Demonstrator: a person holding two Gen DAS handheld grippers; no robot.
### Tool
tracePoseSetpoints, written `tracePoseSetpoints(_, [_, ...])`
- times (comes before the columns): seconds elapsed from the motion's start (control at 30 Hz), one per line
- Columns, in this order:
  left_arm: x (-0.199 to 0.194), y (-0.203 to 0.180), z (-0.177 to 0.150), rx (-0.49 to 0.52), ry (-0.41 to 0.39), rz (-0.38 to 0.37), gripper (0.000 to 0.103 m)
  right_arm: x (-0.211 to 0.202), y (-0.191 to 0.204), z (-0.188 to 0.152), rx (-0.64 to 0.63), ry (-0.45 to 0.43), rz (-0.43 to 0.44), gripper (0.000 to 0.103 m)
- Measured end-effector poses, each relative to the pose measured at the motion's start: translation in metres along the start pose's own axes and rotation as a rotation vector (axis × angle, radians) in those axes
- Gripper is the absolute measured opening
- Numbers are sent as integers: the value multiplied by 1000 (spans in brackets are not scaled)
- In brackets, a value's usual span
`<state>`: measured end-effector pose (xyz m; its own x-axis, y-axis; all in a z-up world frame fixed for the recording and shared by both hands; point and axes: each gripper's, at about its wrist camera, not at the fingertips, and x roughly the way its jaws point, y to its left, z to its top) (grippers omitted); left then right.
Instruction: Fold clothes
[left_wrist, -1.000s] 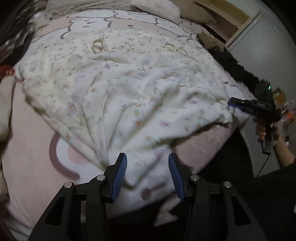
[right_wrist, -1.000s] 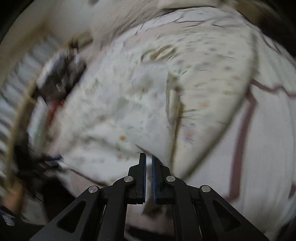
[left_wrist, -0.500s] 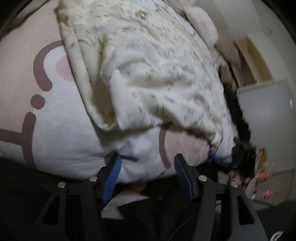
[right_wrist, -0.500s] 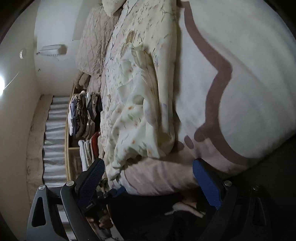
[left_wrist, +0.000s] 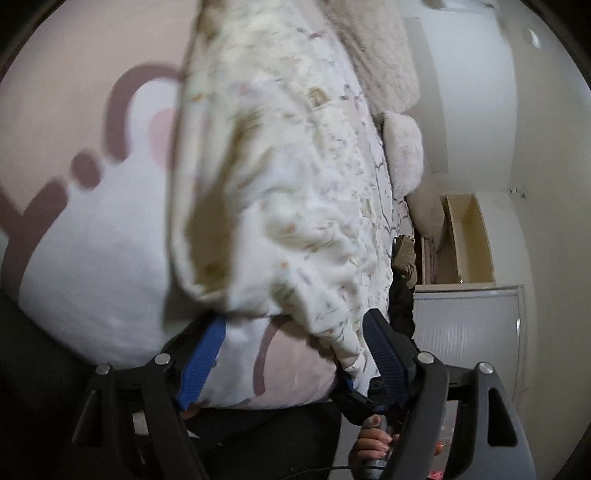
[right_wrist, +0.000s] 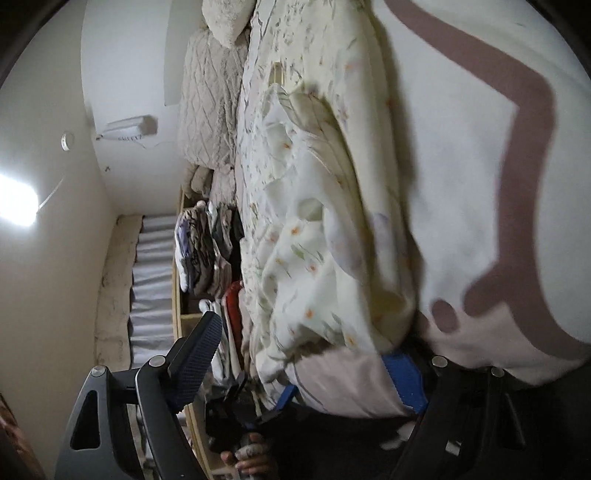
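Floral garment (left_wrist: 295, 192) lies blurred on the bed (left_wrist: 92, 258); each hand-held gripper (left_wrist: 295, 354) (right_wrist: 306, 365) gapes, gripping nothing.

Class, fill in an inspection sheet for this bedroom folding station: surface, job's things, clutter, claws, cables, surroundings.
Surface: bed with a pink and white cartoon-print cover, bare beside the garment.
Job's things: cream floral garment lies rumpled on the cover, one edge hanging over the bed's near side.
Clutter: pillows at the bed's head; stacked clothes in the shelf beside the bed.
Claws: left claw open, right claw open, both at the bed's near edge; their jaws have just been moving, and no pad presses the cloth.
Cables: nothing seen clearly.
Surroundings: white walls, wall air conditioner, wooden shelf.
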<state>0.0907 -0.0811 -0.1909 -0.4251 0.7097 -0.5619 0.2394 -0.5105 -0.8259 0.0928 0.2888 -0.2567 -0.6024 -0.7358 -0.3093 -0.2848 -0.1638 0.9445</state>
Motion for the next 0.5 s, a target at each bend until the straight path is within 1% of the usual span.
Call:
tracePoseSetpoints(0.03, [2, -1, 1, 2, -1, 14, 76, -4, -2, 1, 7, -9, 5, 75])
tracePoseSetpoints(0.07, [6, 1, 3, -20, 4, 25, 76, -5, -5, 2, 14, -17, -2, 71])
tracePoseSetpoints(0.13, [10, 8, 7, -66, 7, 35, 76, -7, -9, 4, 27, -33, -23, 50])
tracePoseSetpoints(0.17, [11, 13, 9, -89, 5, 36, 76, -8, -12, 5, 33, -40, -33, 45])
tracePoseSetpoints(0.23, [13, 13, 13, -103, 2, 48, 75, -7, -13, 6, 36, -45, -59, 24])
tracePoseSetpoints(0.27, [15, 12, 13, -104, -8, 56, 70, -6, -13, 6, 31, -44, -79, 20])
tracePoseSetpoints(0.3, [13, 13, 14, -103, -26, 73, 42, -5, -13, 6, 25, -43, -99, 15])
tracePoseSetpoints(0.33, [12, 14, 15, -102, -42, 88, 21, -4, -12, 6, 15, -44, -113, 14])
tracePoseSetpoints(0.37, [11, 17, 17, -109, -42, 91, 4, -4, -10, 6, -1, -46, -129, 13])
tracePoseSetpoints(0.4, [11, 18, 19, -112, -42, 94, 4, -4, -6, 5, -17, -53, -147, 11])
tracePoseSetpoints(0.43, [8, 14, 19, -83, -40, 90, 4, -6, 1, 5, -41, -52, -168, 9])
tracePoseSetpoints(0.47, [5, 8, 19, -49, -38, 89, 4, -8, 9, 4, -68, -50, -190, 9])
tracePoseSetpoints(0.5, [3, -2, 18, 18, -44, 107, 4, -10, 18, 4, -94, -47, -212, 8])
